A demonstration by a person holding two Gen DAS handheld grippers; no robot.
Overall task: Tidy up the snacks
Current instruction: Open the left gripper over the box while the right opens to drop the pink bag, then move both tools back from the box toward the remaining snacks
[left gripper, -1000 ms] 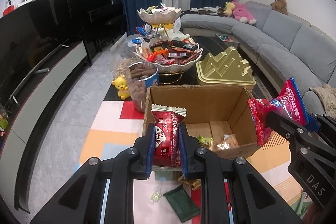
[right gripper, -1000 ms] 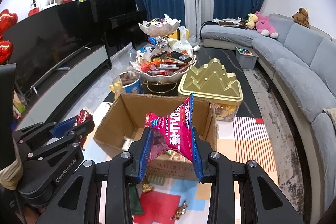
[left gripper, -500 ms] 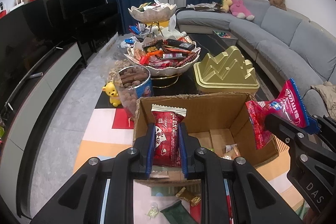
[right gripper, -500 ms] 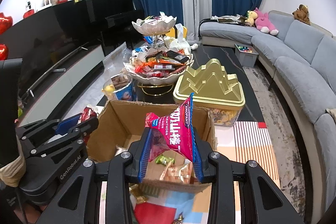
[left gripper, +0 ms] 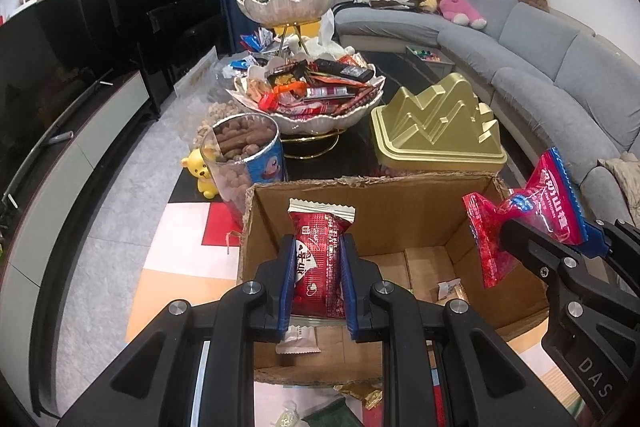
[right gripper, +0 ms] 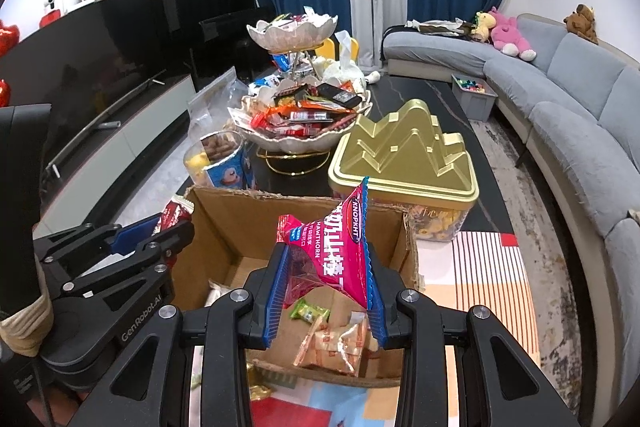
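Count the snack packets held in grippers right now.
2: a red packet in the left gripper, a pink packet in the right gripper, both over the box.

You have the box (left gripper: 372, 223) directly ahead, open side up, with loose packets (right gripper: 332, 341) on its floor. Above its near edge, the left gripper (left gripper: 318, 279) clamps a packet (left gripper: 320, 259); to its right, the right gripper (right gripper: 326, 291) clamps a pouch (right gripper: 340, 247) over the box. Beyond the box's far left corner stands the tub (left gripper: 246, 159), with the toy (left gripper: 198, 173) to its left. Behind the far wall sits the tin (left gripper: 436, 123), and left of the tin is the tiered dish (left gripper: 308, 99). The sofa (left gripper: 560, 67) runs along the right.
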